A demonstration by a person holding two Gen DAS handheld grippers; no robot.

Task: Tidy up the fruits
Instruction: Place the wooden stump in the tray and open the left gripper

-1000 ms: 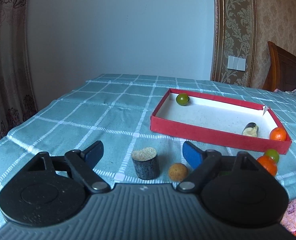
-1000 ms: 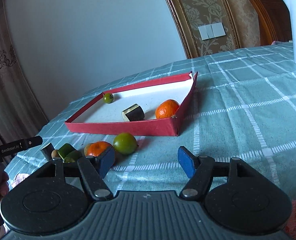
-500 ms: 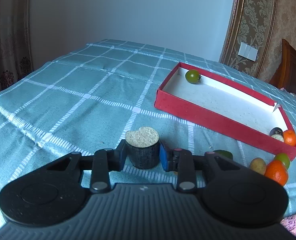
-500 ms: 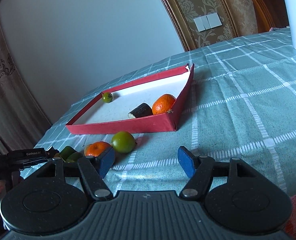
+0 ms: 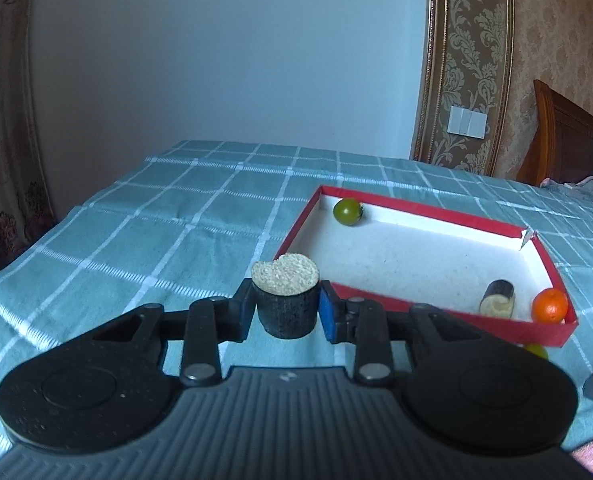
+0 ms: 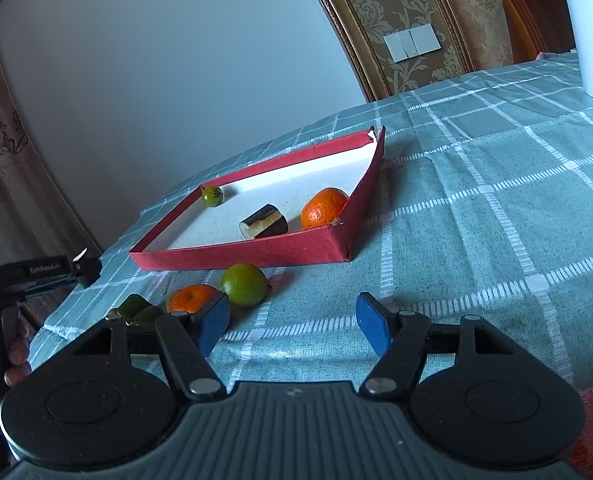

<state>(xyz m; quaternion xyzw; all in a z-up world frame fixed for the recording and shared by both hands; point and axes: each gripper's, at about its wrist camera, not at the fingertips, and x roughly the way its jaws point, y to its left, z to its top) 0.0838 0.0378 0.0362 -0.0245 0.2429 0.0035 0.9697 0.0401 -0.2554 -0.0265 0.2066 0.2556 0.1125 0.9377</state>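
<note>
Each claw has the same build: a dark grey ribbed housing nearest the camera, flanked by two round black discs with faint circular recesses. The left claw [image 5: 286, 307] and right claw [image 6: 292, 324] both carry black linkage bars pinned with silver rivets, ending in blue pads [image 6: 370, 326]. A small pale logo marks each housing's far edge.

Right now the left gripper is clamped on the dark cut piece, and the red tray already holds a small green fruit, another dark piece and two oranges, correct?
Not quite: the red tray holds one orange, as the right wrist view shows. The other orange lies on the cloth outside it. The rest stands: left gripper clamped on the dark cut piece.
</note>
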